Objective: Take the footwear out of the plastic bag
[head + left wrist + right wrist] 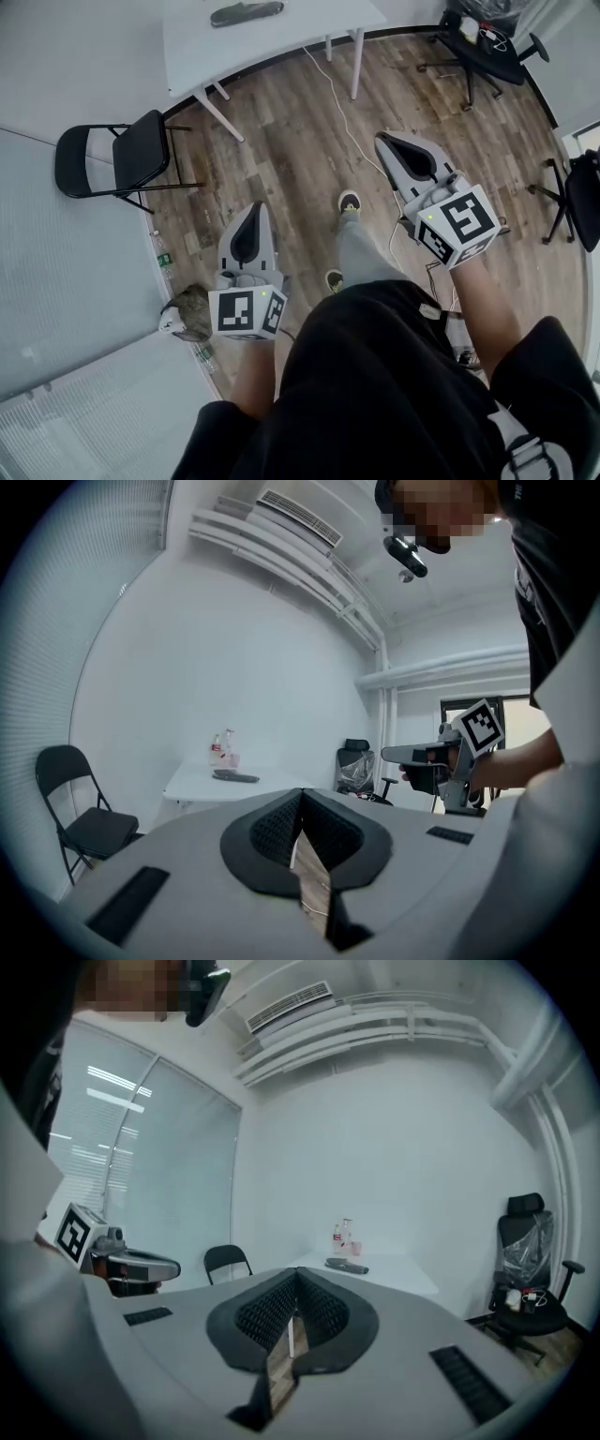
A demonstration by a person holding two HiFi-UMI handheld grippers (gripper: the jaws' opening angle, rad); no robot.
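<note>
Brown wood-plank floor point(281, 122) lies between plain white walls point(244, 639). A white rectangular table point(281, 42) stands near a black folding chair point(131, 155); a black swivel office chair point(473, 47) sits well apart.

folding chair point(122, 155) stands left of the table point(281, 52), office chair point(478, 47) right.

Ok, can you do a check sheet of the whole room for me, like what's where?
Surface: white table on a wooden floor, far from both grippers.
Job's things: dark flat bundle on the table; cannot tell whether it is the bag.
Clutter: bottles at the table's back; grey-brown lump on the floor by the wall.
Grippers: left gripper and right gripper, fingers together, nothing held.
Cables: white cable across the floor.
Surroundings: folding chair, office chair.
</note>
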